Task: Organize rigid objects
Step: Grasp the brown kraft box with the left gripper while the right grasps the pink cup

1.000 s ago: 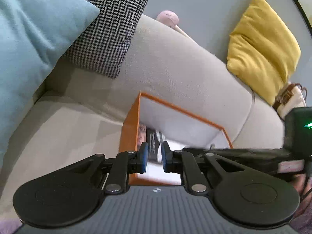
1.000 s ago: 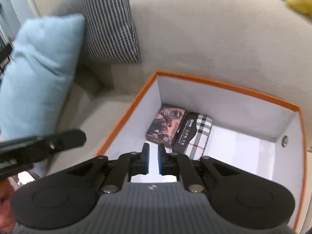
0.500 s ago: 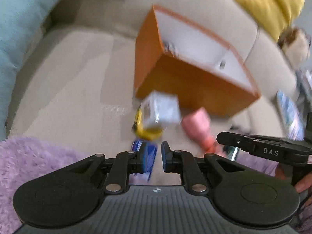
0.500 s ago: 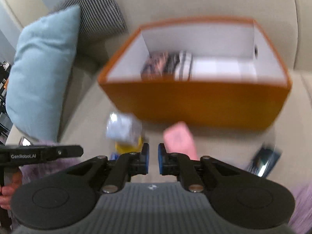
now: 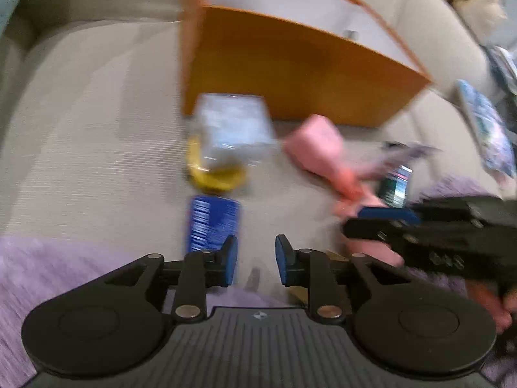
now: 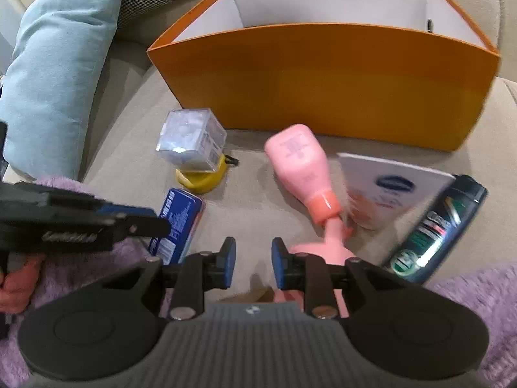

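Two hand-held grippers hover over a beige sofa seat strewn with toiletries and small boxes, both empty, each with its blue-padded jaws parted by a narrow gap. The right gripper (image 6: pixel 250 263) hangs just above the pump end of a pink bottle (image 6: pixel 299 158) lying on its side near the front edge of the seat, where a purple fleece throw (image 6: pixel 478 294) overlaps the cushion. The left gripper (image 5: pixel 255 260) is lined up just right of a blue tin (image 5: pixel 211 223), which lies flat a little farther in.

To the right, a dark spray can (image 6: pixel 436 226) and a white tube (image 6: pixel 392 182) lie side by side, touching, the tube's edge blurred. Behind the tin, a clear plastic cube (image 6: pixel 190 139) sits tilted on top of a yellow object (image 6: pixel 202 179) whose nature cannot be made out.

At the back of the seat, against the backrest, stands the open orange box (image 6: pixel 323 74), its white inside showing nothing from this low angle. A light blue cushion (image 6: pixel 55 61) leans at the left end.

The pink bottle looks light and smooth, likely to roll or slip; its narrow neck below the pump seems the surest hold. The tin appears stiff and flat-sided, best pinched across its short width. The cube, perched loosely, could topple if nudged.
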The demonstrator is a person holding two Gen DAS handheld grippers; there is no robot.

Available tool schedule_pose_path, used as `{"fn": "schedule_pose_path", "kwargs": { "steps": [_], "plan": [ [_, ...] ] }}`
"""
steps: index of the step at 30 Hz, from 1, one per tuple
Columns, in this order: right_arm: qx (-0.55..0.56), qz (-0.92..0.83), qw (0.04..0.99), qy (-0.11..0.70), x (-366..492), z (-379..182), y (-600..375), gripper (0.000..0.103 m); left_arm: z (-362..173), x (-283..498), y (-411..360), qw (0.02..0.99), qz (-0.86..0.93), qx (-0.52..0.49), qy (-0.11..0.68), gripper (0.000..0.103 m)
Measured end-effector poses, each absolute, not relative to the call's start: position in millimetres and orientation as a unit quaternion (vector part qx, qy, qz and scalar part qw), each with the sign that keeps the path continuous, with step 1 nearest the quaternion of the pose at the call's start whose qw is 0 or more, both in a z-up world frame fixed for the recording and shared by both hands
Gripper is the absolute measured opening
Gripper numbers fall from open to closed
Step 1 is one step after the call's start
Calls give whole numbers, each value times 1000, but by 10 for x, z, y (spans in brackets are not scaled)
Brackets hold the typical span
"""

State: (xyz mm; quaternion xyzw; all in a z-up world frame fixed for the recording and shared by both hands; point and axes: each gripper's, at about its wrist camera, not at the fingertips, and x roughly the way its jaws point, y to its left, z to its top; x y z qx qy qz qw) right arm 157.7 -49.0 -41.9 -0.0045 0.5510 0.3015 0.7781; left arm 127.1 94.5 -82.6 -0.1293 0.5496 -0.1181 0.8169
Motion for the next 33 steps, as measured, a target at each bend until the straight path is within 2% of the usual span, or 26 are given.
{"fn": "schedule_pose_path", "kwargs": {
  "steps": [2,3,6,12,20,23,28,30,33],
  "plan": [
    [-7,291,789,541,1517,-386,-569,25,-790,1194,786,818,-142,-118,545,37],
    [-12,288,793,537,1481,-361,-610,27,-775,1163,690,818,-154,-111,543,43],
    [-19,277,804,525,1361,-269,-754,38,-767,1073,465,819,-181,-82,538,57],
    [3,242,810,534,1320,-302,-1056,44,-872,967,93,813,-205,-7,544,76],
    [66,252,783,565,1427,-469,-1146,44,-1032,939,-210,799,-193,79,563,77],
    [67,253,777,573,1476,-524,-1075,45,-1085,899,-349,793,-192,123,565,80],
    [66,251,775,576,1555,-634,-966,54,-1206,879,-507,781,-178,181,571,80],
    [63,251,774,578,1606,-668,-927,56,-1224,892,-519,779,-176,182,573,76],
    [67,251,768,585,1679,-735,-887,60,-1188,890,-449,785,-169,164,573,75]
  ]
}}
